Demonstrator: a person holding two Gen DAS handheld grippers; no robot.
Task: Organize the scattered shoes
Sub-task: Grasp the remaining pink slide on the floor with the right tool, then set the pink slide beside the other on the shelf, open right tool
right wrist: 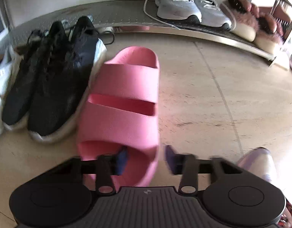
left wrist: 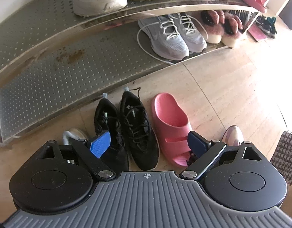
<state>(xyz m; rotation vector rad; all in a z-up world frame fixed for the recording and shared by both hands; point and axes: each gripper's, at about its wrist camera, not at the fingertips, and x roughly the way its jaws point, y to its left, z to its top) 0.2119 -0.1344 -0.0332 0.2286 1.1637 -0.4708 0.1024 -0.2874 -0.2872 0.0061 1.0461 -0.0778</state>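
Left wrist view: my left gripper [left wrist: 148,144] hangs spread wide, holding nothing, over a pair of black lace-up sneakers [left wrist: 127,131] at centre frame; a perforated metal shoe rack [left wrist: 56,76] has bare shelf room at upper left.

Right wrist view: my right gripper [right wrist: 145,157] straddles the side wall of a pink foam two-strap slide sandal [right wrist: 125,102], low centre; blur hides whether the pads press. Step looks like the pickup; next a firm pinch, then a lift. Open floor lies to the right.

No legible text, brand name or number on any shoe. Sole marking: a small crosshair symbol on the left gripper [left wrist: 148,144] housing, at 6 o'clock.
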